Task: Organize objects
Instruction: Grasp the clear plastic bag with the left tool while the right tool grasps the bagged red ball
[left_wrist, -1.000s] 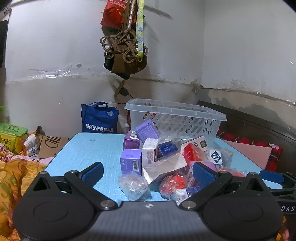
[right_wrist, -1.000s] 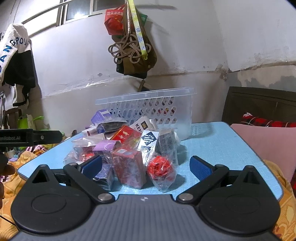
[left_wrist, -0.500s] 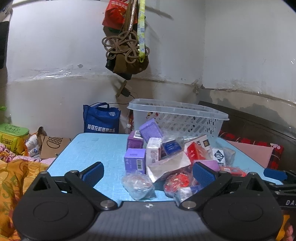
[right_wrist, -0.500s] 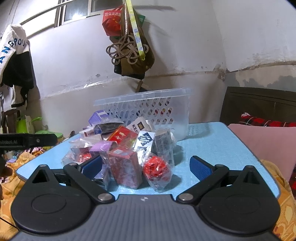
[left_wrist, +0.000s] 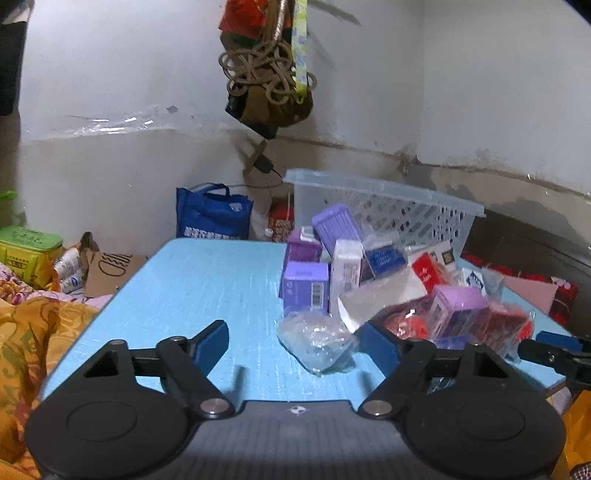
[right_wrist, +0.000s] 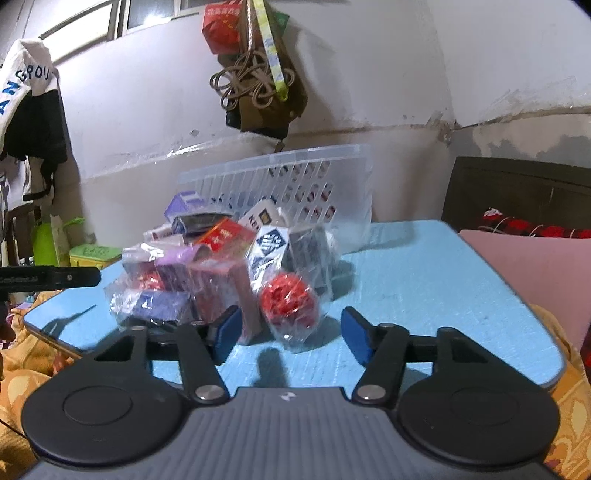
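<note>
The room was lit from above and behind the grippers, so the blue table (left_wrist: 207, 288) looked bright while the wall (left_wrist: 110, 74) turned gray and dim near the top corners. Each gripper made dark shadows on the table just in front of its fingers, and the clear plastic bag (left_wrist: 317, 339) and the wrap on the red ball (right_wrist: 290, 301) had small shiny spots. Both pictures were a bit blurry around the pile of boxes (right_wrist: 221, 266), and straight lines bent like a bowl toward the black edges.
</note>
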